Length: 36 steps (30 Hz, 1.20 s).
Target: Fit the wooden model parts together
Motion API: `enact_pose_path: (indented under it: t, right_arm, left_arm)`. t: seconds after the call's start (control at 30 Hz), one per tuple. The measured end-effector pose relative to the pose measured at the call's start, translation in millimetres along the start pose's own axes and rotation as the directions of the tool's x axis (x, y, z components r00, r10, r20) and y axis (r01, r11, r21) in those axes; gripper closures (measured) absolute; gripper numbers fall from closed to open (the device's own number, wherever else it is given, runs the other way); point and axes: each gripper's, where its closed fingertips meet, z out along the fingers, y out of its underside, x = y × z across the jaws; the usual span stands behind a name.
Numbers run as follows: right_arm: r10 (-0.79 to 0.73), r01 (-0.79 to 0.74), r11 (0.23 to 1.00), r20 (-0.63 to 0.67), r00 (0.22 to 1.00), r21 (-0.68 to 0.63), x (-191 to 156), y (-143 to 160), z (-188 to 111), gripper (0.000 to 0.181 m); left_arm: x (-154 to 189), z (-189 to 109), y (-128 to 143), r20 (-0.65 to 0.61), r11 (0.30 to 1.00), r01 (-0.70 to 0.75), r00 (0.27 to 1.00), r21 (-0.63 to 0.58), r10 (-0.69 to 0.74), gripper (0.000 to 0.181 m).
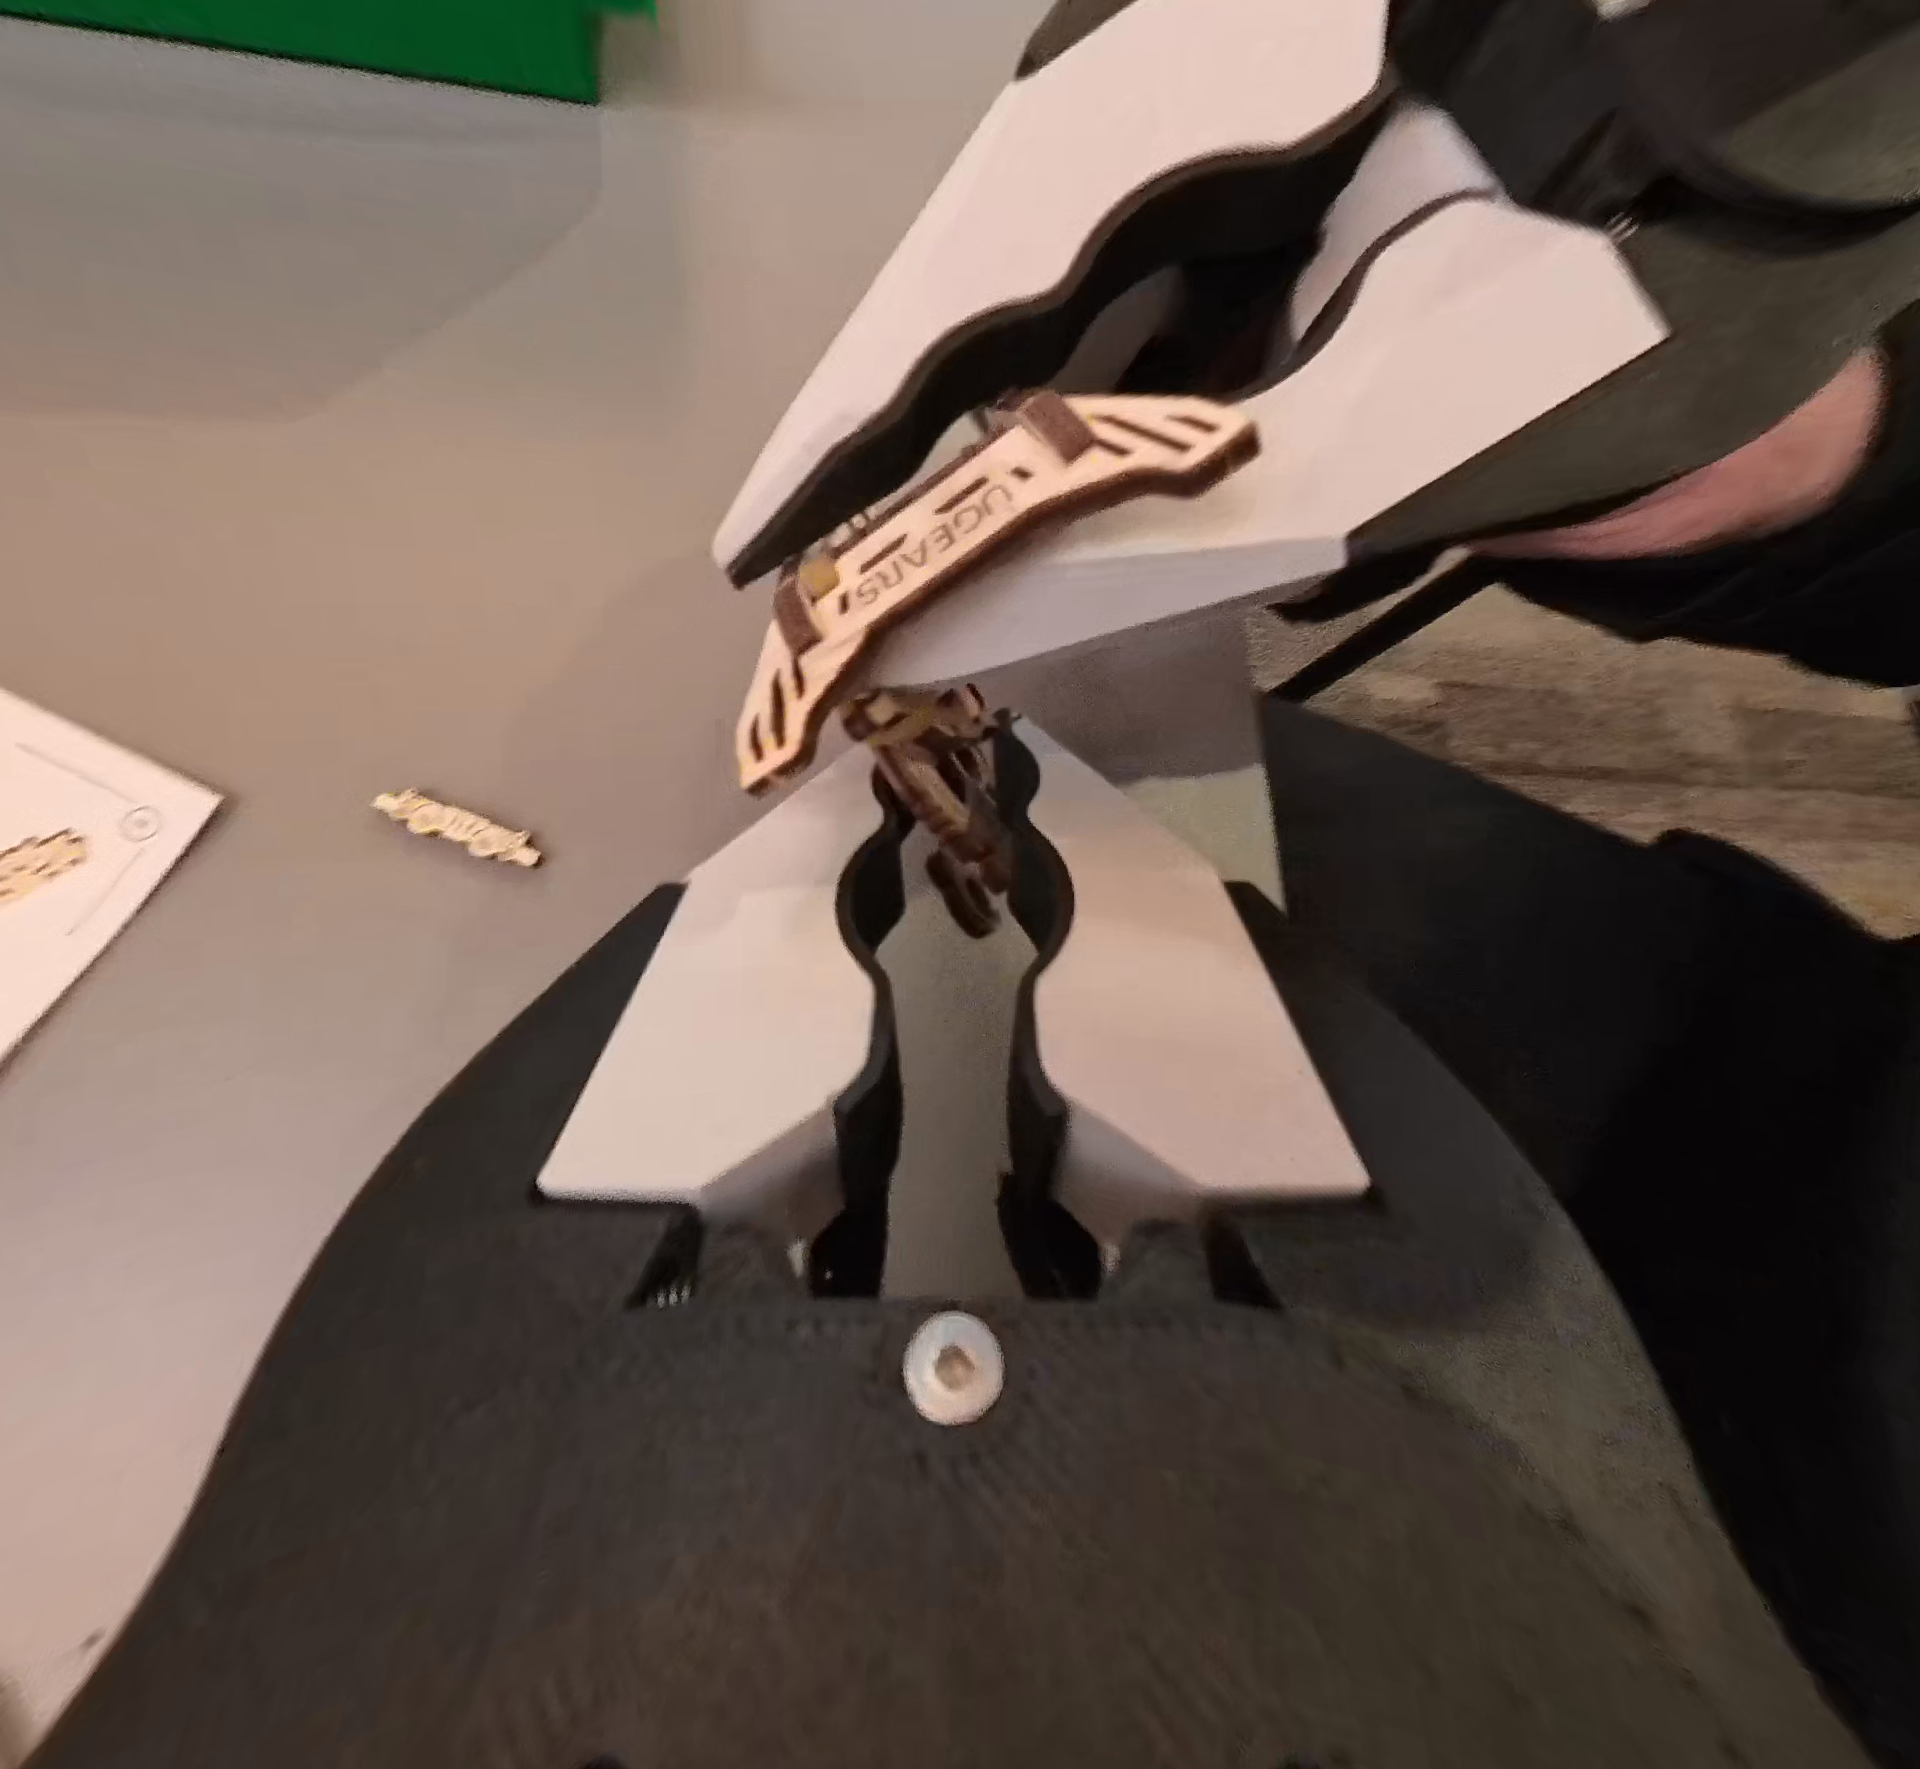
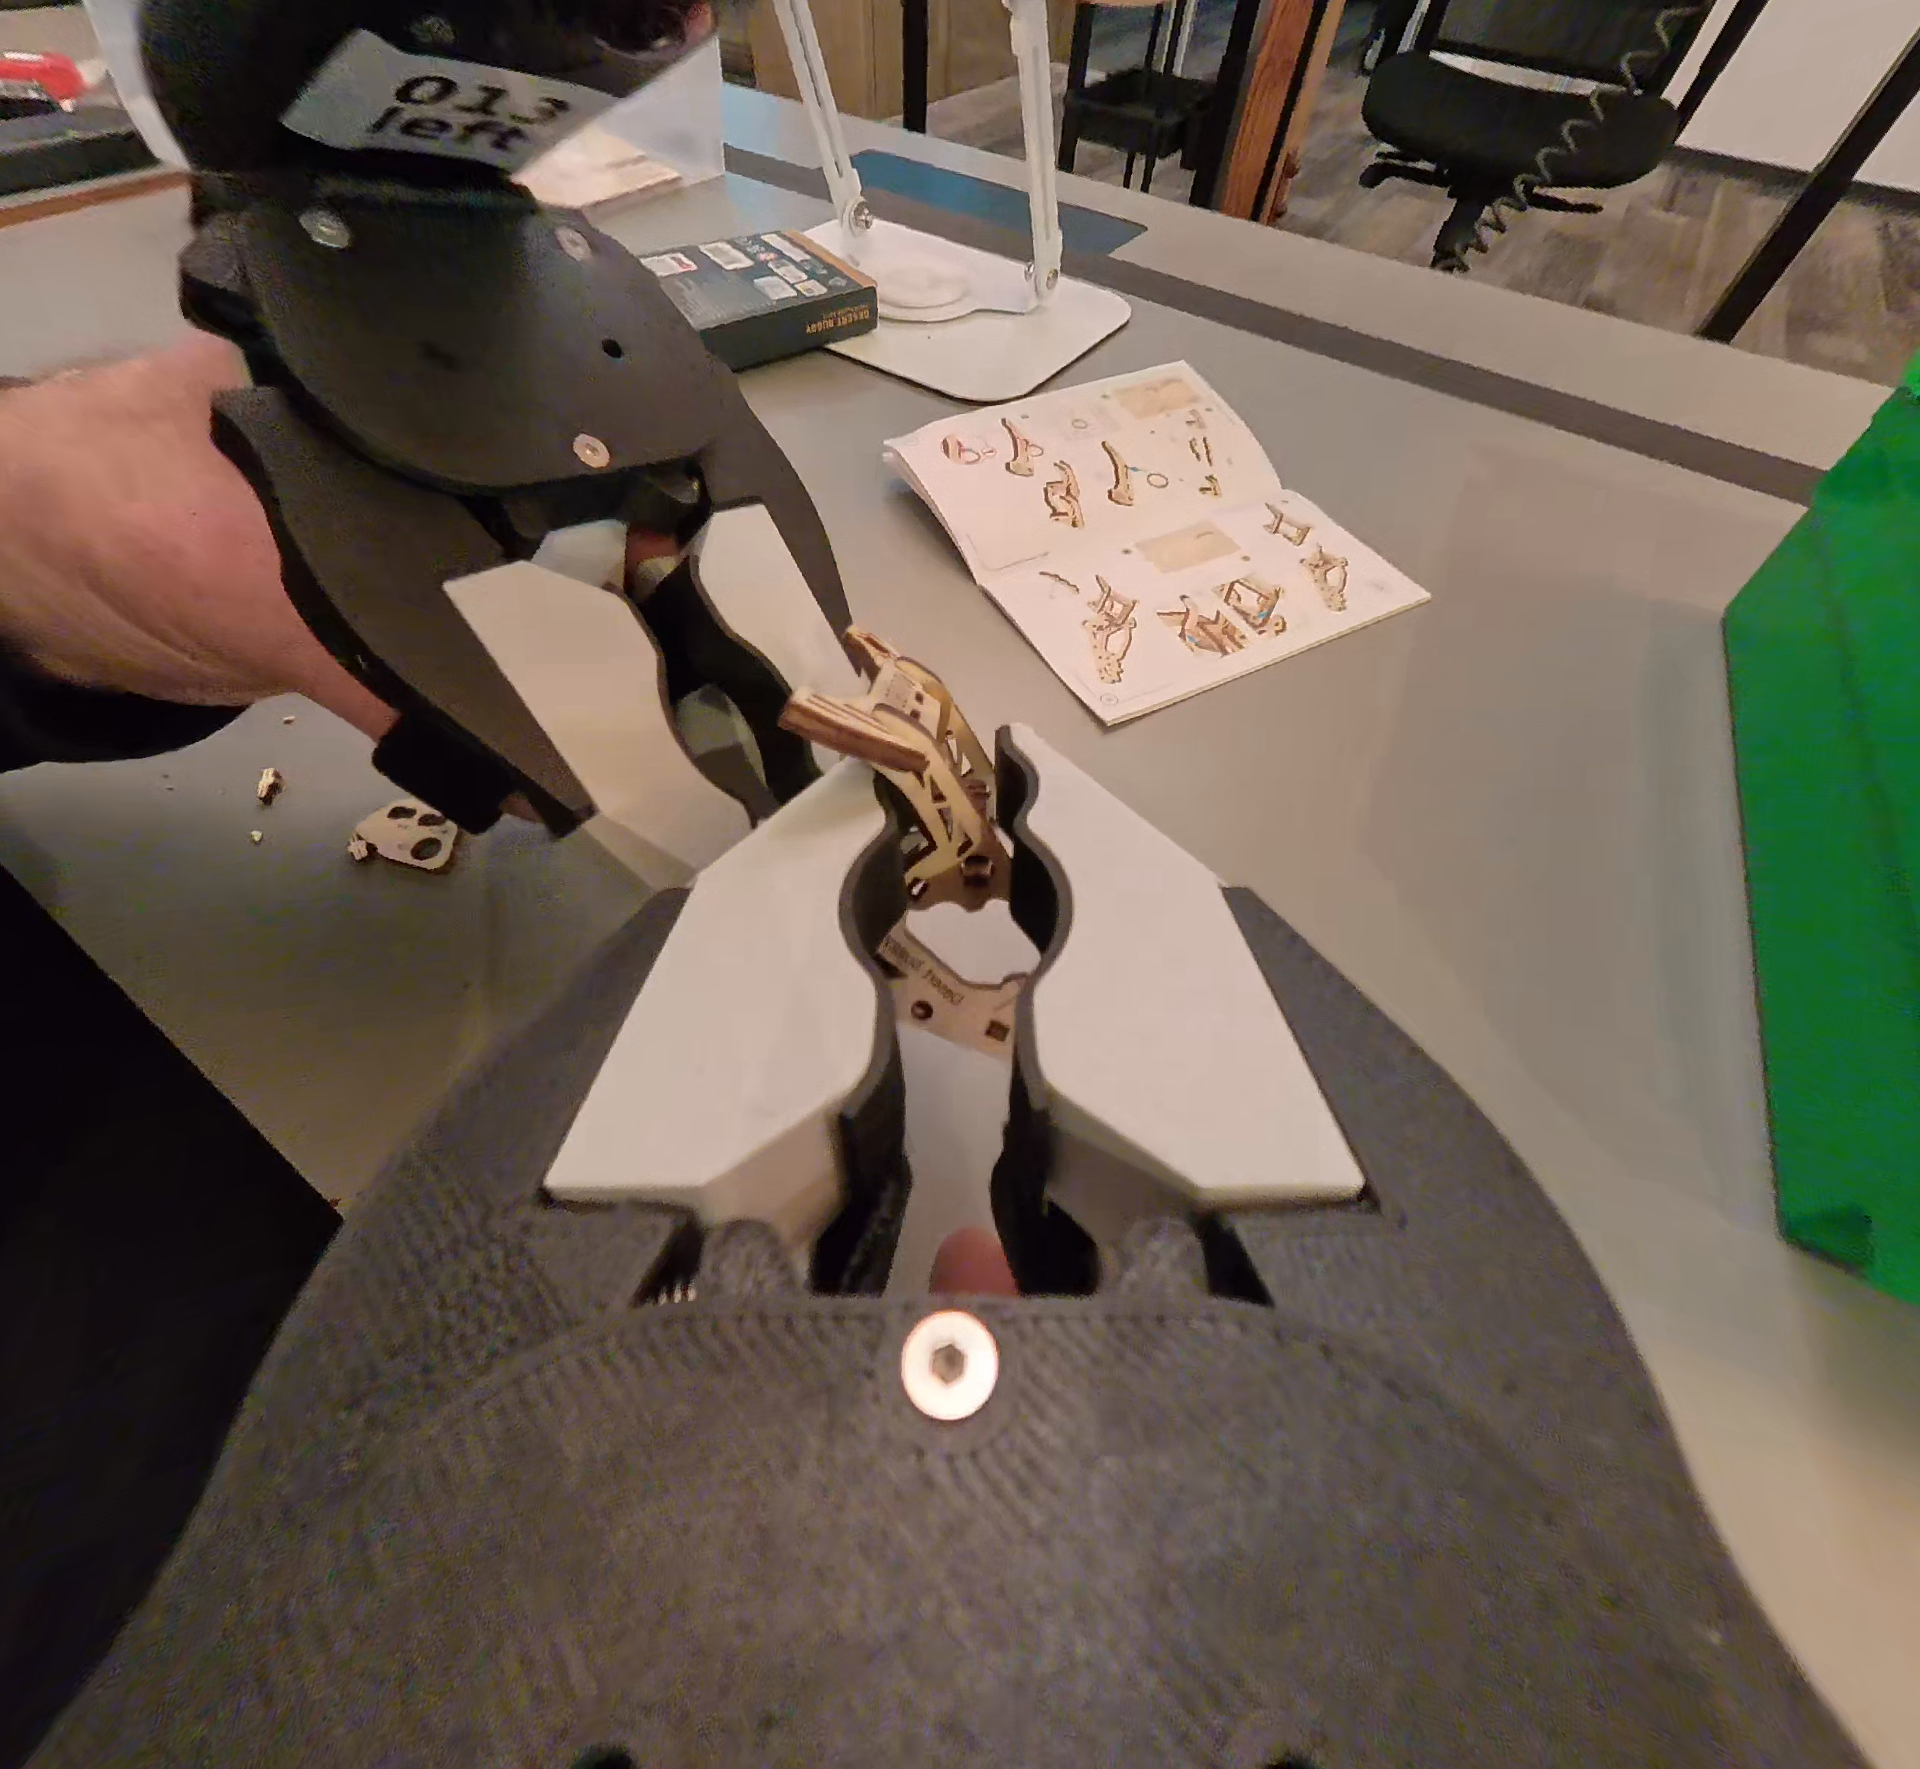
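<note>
Plywood frame point(image 2: 935, 784), thin, light, brittle, clamped at opposite ends by left tongs point(image 1: 940, 789) and right tongs point(image 2: 940, 789); grip flat faces.

Soft, warm room light, no hard shadows. The table point(image 2: 1455, 940) shines a little. Both pictures are blurry and bend at the edges.

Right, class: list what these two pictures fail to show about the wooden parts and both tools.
- Joint between the pale flat wooden plate and the small brown wooden frame: left wrist view, covered by the plate and blurred.
- Right tool contact with the frame: right wrist view, hidden behind its white fingers.
- Left tool grip: right wrist view, fingertips overlap the frame.
- Loose pale wooden piece on the grey table: too blurred to identify.
</note>
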Motion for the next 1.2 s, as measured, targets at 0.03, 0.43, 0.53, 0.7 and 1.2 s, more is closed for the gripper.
enact_pose_path:
  t: [0.03,0.43,0.53,0.7,1.2]
  right_arm:
    - [0.006,-0.006,1.0,-0.001,1.0,-0.003,-0.3,1.6,1.0,0.17]
    - [0.03,-0.032,0.997,-0.033,0.999,-0.066,-2.1,25.1,16.5,0.17]
    - [0.008,-0.011,0.998,-0.053,0.999,-0.055,-4.5,25.0,16.6,0.17]
    - [-0.033,0.028,0.997,-0.072,0.997,-0.072,-7.3,28.7,16.5,0.171]
    - [0.017,-0.019,0.99,-0.013,1.0,-0.141,-5.3,32.6,13.9,0.15]
  left_arm:
    - [-2.3,-0.6,1.4,0.019,1.0,-0.015,1.0,-0.003,0.015,0.17]
    - [-22.5,7.4,28.0,0.142,0.992,-0.092,0.985,-0.082,0.103,0.17]
    - [-25.3,6.9,29.9,0.187,0.983,-0.144,0.969,-0.11,0.163,0.171]
    - [-19.7,10.1,27.0,0.16,0.986,-0.154,0.974,-0.068,0.163,0.16]
    - [-12.9,11.9,25.8,0.013,1.0,0.01,1.0,0.005,-0.01,0.171]
